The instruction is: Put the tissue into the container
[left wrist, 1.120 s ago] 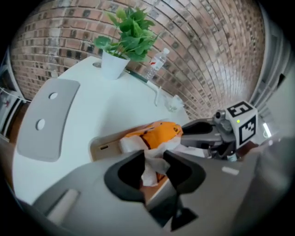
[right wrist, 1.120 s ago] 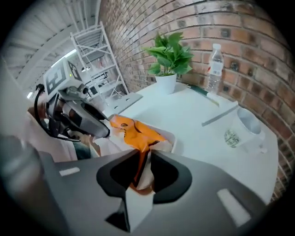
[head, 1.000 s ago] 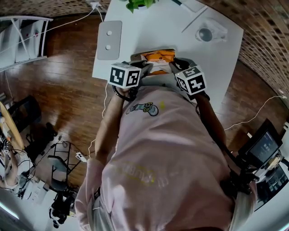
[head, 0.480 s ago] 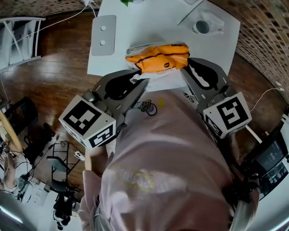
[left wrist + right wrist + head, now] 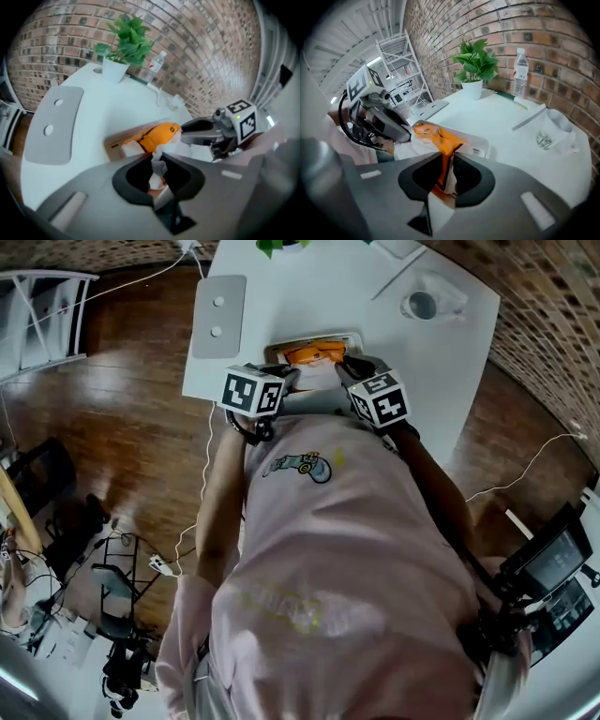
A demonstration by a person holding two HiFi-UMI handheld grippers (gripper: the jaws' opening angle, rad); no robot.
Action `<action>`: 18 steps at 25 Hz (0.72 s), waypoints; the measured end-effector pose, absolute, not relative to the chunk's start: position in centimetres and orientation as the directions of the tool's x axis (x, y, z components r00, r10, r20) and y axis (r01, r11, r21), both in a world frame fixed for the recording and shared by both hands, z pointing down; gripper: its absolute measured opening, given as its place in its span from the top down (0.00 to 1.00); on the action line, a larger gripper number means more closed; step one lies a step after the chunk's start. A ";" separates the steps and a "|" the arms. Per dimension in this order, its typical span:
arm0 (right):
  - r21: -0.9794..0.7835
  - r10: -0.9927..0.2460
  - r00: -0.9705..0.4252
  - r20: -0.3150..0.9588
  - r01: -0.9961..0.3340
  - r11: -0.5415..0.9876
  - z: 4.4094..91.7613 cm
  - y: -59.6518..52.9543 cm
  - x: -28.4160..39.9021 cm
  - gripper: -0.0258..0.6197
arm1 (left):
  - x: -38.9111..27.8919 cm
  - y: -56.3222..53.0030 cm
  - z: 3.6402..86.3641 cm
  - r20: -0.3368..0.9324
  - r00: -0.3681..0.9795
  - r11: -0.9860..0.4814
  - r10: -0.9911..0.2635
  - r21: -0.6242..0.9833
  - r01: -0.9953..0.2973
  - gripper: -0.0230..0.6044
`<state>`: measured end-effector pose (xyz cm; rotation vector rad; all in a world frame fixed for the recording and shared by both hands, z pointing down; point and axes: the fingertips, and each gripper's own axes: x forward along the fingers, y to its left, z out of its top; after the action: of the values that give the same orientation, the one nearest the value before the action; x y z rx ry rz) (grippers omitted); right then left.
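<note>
No legible text anywhere. Yellow print on pink cotton shirt [image 5: 347, 549], small logo on orange plastic tissue pack [image 5: 159, 133] and dark mark on clear plastic cup [image 5: 551, 131] are all too blurred.

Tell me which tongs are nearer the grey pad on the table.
Left. The left tongs, closing on a white tissue, sit just right of the grey pad; the right tongs grip the orange pack farther right.

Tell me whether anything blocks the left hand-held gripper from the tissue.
Nothing visible does. The white tissue already stands between the left hand-held gripper's jaws, which are closing on it. The orange pack lies just beyond, in the container, with the right hand-held gripper pinching its wrapper.
</note>
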<state>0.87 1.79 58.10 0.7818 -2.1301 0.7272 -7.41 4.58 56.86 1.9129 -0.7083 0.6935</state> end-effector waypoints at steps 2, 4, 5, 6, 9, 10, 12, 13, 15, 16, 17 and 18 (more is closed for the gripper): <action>-0.236 -0.306 -0.546 0.780 -0.710 0.664 58.8 1.7 0.4 0.84 | -7.6 4.7 58.2 0.744 0.645 -0.381 -0.174 0.553 -0.741 0.89; -0.243 -0.298 -0.558 0.775 -0.698 0.674 58.5 1.7 0.2 0.84 | -7.9 4.7 57.9 0.735 0.653 -0.387 -0.184 0.556 -0.735 0.89; -0.255 -0.288 -0.565 0.773 -0.693 0.674 58.2 1.7 0.3 0.83 | -8.1 4.7 57.6 0.727 0.658 -0.390 -0.197 0.558 -0.733 0.88; -0.268 -0.281 -0.573 0.770 -0.690 0.673 57.8 1.8 0.5 0.79 | -8.4 4.7 57.2 0.717 0.662 -0.389 -0.218 0.558 -0.733 0.87; -0.309 -0.287 -0.604 0.743 -0.691 0.653 55.9 2.3 1.6 0.63 | -9.6 4.7 55.8 0.668 0.674 -0.379 -0.316 0.563 -0.735 0.73; -0.332 -0.295 -0.618 0.729 -0.696 0.637 55.2 2.4 2.2 0.57 | -10.3 4.7 55.0 0.643 0.678 -0.376 -0.357 0.565 -0.734 0.69; -0.389 -0.331 -0.655 0.680 -0.704 0.594 52.7 2.7 3.5 0.56 | -12.4 4.4 52.3 0.576 0.669 -0.360 -0.470 0.567 -0.741 0.61; -0.416 -0.364 -0.676 0.641 -0.704 0.575 50.9 2.6 4.3 0.56 | -13.9 4.2 50.1 0.523 0.657 -0.344 -0.543 0.575 -0.742 0.61; -0.426 -0.461 -0.696 0.550 -0.709 0.562 46.3 1.7 6.3 0.56 | -17.8 3.6 44.6 0.358 0.610 -0.303 -0.707 0.626 -0.719 0.62; -0.400 -0.528 -0.682 0.506 -0.728 0.557 43.6 0.8 7.5 0.56 | -20.2 3.4 41.7 0.251 0.563 -0.288 -0.787 0.658 -0.696 0.64; -0.364 -0.601 -0.652 0.462 -0.758 0.542 41.0 -0.1 8.9 0.58 | -22.8 3.4 38.9 0.139 0.502 -0.283 -0.854 0.685 -0.672 0.66; -0.328 -0.670 -0.613 0.419 -0.790 0.519 38.4 -1.1 10.3 0.62 | -25.3 3.7 36.1 0.030 0.433 -0.290 -0.901 0.702 -0.650 0.67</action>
<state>10.35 -1.08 38.37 1.2350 -2.5210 0.7270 -25.34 3.69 36.07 2.0416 -1.3009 -0.4980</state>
